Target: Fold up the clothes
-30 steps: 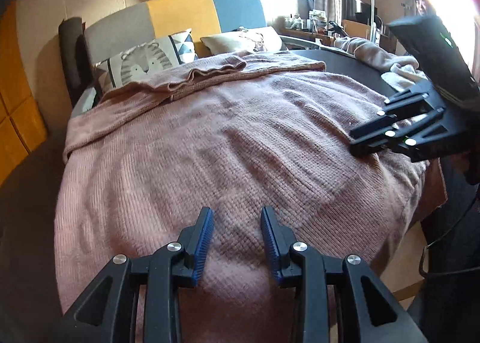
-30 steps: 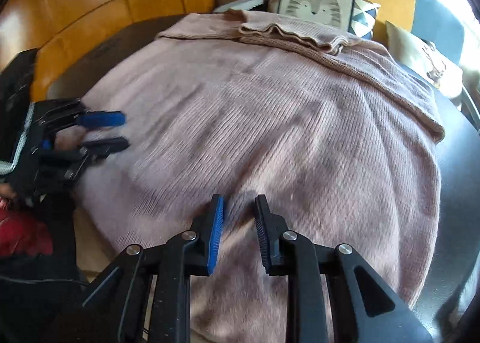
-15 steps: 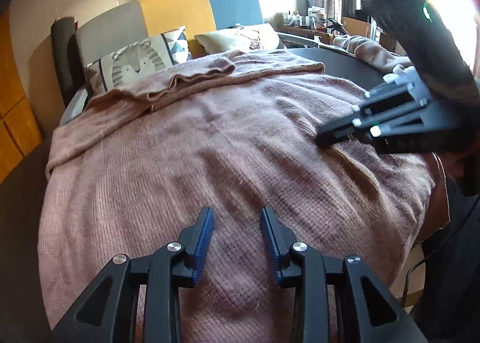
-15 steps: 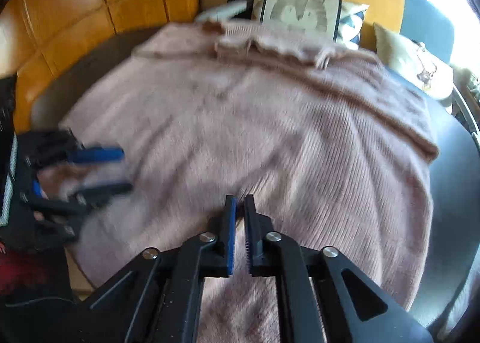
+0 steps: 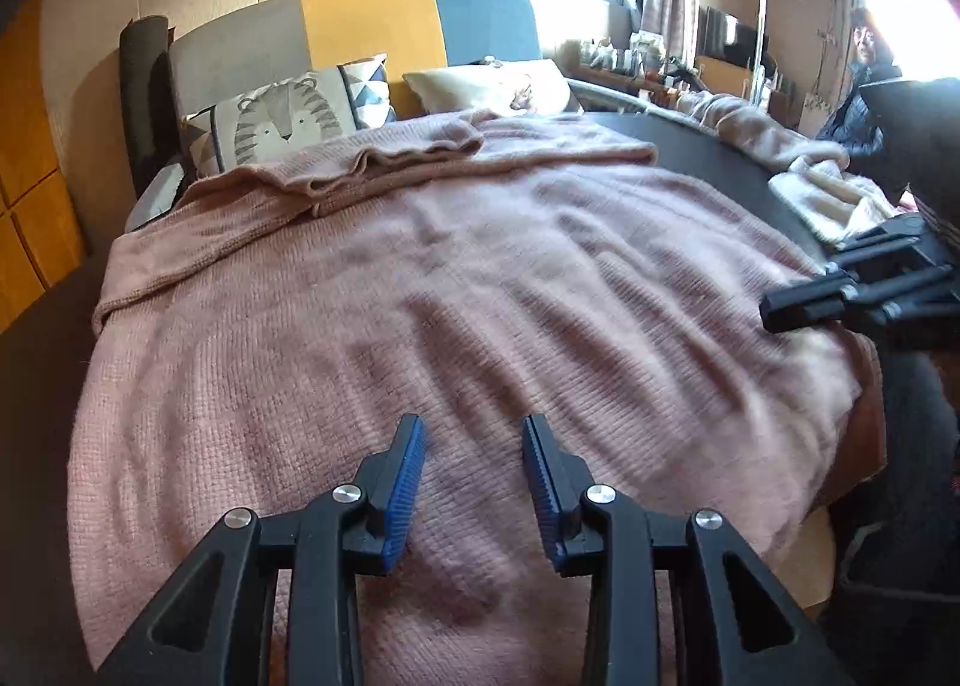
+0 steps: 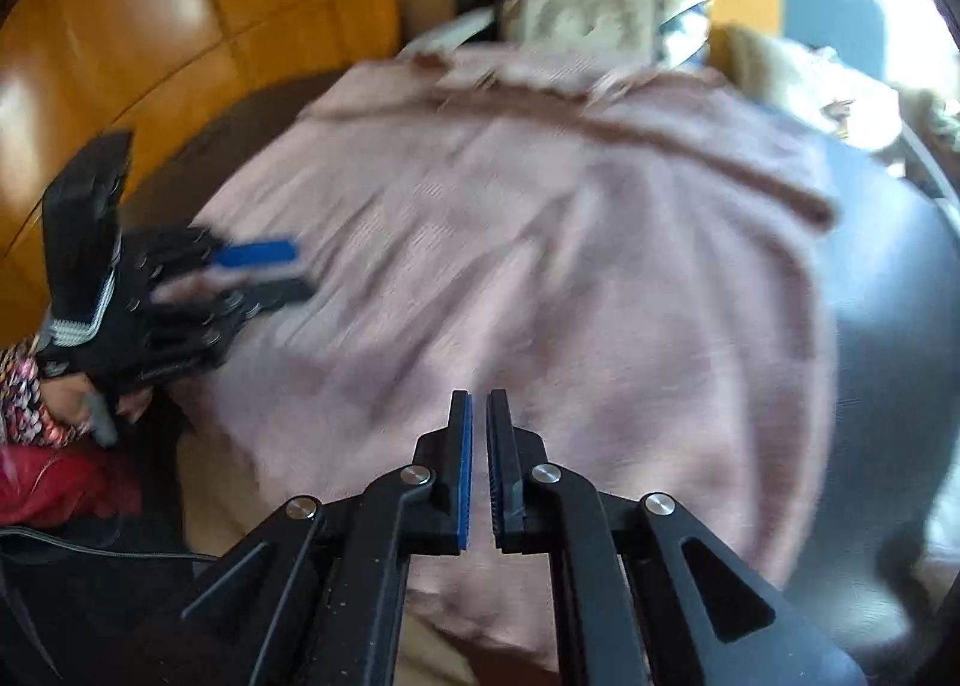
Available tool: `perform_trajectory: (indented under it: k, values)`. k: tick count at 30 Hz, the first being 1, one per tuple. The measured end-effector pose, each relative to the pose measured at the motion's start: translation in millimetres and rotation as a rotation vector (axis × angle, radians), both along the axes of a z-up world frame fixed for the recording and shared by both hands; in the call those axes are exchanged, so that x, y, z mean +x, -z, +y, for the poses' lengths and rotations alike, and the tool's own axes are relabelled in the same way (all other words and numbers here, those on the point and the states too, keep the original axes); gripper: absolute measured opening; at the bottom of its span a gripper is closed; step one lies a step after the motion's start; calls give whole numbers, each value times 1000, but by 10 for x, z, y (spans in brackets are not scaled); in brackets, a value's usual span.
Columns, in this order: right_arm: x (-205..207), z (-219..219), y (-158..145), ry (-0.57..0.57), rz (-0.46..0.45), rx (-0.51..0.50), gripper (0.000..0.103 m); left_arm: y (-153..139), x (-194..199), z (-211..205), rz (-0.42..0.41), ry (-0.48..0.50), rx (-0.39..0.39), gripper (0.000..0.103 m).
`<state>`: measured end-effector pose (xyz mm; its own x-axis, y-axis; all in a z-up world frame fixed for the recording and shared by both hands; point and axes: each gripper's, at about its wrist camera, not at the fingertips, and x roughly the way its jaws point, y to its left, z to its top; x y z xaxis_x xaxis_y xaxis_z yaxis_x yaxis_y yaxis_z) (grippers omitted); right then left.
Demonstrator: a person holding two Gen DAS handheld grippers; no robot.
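Nearest to you, your left tool [image 5: 474,482] hovers low over the near part of a pink knitted garment [image 5: 456,290], its blue-lined jaws spread about halfway with only knit showing in the gap; they pinch nothing.

Your right tool [image 6: 479,464] is the one that has changed. A second ago its jaws stood apart over the near hem; they have since been closing and now sit pressed almost together, a thin slit between the blue pads. In the right wrist view no fabric shows between them, and the garment is streaked with blur as the tool travels over it. In the left wrist view that tool [image 5: 798,311] has drawn back toward the garment's right edge. This probably means the pinch missed or was not meant as a grasp, so the fold has not started: the cloth lies flat.

The garment covers most of a dark round bench [image 5: 708,158]. At its far side a strip of the same knit is bunched into a loose fold [image 5: 384,158]. A pale fuzzy cloth [image 5: 828,194] lies at the bench's right edge.

Beyond the bench stands a sofa [image 5: 360,20] with grey, yellow and blue panels, holding a cushion printed with a tiger [image 5: 282,122] and a cream cushion [image 5: 486,86]. Orange padded wall panels [image 6: 180,8] sit to the left, and bright windows glare at the back.
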<state>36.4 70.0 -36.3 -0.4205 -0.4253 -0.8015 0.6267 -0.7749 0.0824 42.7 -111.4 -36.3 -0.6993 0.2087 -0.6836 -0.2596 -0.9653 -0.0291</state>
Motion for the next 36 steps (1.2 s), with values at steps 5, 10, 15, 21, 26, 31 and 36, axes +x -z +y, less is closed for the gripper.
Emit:
perform_trajectory:
  k: [5,10,15,21,26,31,36]
  values:
    - [-111,243,177,68,-24,91,5,-80,-127,285,33,80,-7,34]
    - [-50,566,290,159,2,154,5,120,-208,312,-17,87,-28,35]
    - [-67,637,255,175,-51,96,8,101,-156,292,0,81,-28,35]
    - [70,439,182,96,3,100,10,47,-71,359,18,90,-80,35]
    - [-19,597,258,127,-48,74,10,94,1,29,-23,25,-30,35]
    - [1,640,232,132,-61,61,12,77,249,-509,-24,-74,27,35]
    - [5,653,240,146,-80,42,15,-1,485,-1122,-47,-246,3,35]
